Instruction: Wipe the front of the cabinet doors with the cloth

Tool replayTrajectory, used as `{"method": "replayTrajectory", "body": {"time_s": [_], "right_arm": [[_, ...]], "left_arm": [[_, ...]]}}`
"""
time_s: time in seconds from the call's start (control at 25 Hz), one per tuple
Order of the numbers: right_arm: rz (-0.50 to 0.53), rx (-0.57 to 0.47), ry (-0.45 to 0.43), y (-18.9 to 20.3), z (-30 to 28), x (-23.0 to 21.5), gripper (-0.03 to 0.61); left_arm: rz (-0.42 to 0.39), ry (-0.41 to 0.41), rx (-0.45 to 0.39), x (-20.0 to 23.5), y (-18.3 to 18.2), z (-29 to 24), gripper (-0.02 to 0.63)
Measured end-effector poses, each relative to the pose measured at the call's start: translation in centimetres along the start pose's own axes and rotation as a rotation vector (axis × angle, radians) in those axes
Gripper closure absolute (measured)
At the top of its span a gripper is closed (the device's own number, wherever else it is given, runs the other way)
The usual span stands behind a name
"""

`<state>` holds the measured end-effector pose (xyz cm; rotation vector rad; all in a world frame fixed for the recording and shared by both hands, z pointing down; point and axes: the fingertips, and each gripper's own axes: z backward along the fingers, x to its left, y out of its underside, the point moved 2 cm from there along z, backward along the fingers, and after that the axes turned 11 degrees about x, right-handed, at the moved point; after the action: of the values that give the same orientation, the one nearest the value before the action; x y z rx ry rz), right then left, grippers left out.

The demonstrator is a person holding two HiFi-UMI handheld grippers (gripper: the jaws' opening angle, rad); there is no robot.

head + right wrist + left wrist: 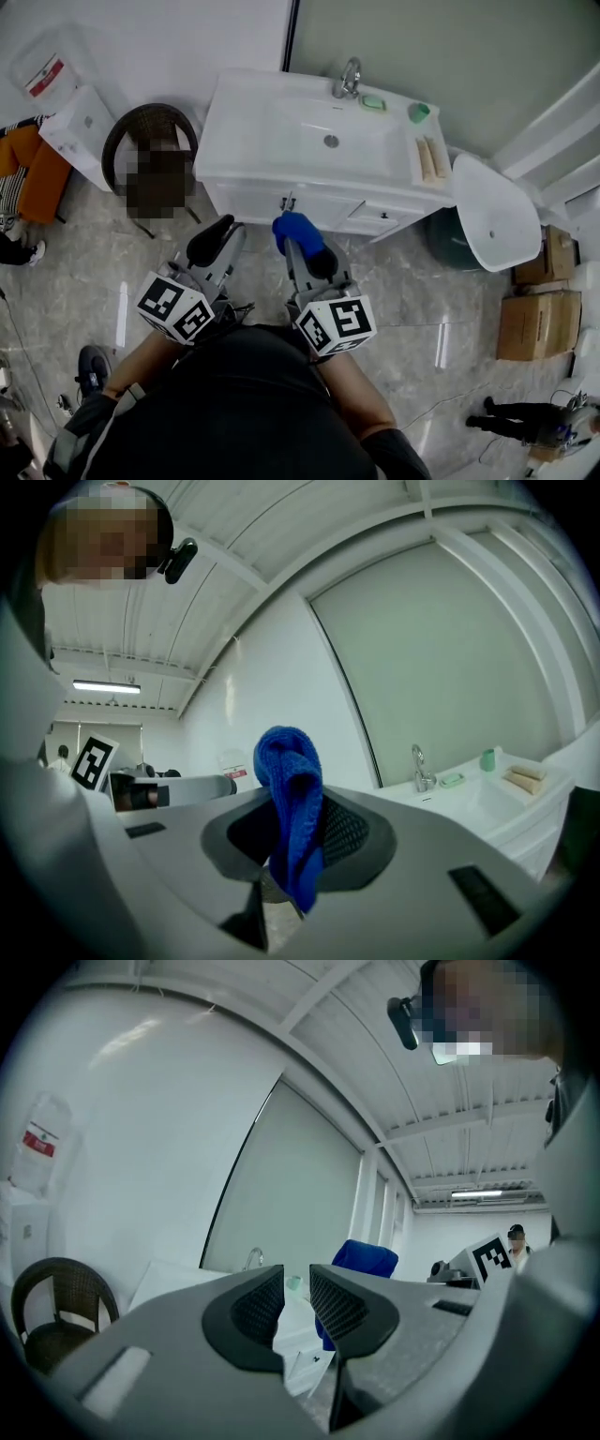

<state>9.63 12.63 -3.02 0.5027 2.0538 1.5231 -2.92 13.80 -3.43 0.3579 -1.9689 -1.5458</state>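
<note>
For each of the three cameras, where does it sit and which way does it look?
Head view: on the head, steeply down at the white sink cabinet; forearms, left gripper, right gripper show.
Left gripper view: on that gripper, upward along its slightly parted, empty jaws toward the faucet; the person's head shows.
Right gripper view: on that gripper, upward along jaws clamped on the blue cloth; the person's head shows.
Shared: all three show the faucet and the blue cloth.

Head downward — others upward (sharing sink (281,90))
</note>
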Motion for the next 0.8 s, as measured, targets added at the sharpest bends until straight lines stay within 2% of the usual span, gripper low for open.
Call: {"method": "replayTrajectory", "body": {"time_s": [0.24, 0.8], "right_arm": [[-0.042, -0.009, 0.006, -0.2, 0.1, -0.9, 0.499], [-0.062, 0.018, -0.002, -1.1, -1.9, -3.3, 0.499]], "left_arm": [[-0.023, 0.035, -0.016, -1.4, -1.3, -0.7, 0.526], [0.016, 0.04, -0.003, -0.2, -2.1, -3.7, 0.526]]}}
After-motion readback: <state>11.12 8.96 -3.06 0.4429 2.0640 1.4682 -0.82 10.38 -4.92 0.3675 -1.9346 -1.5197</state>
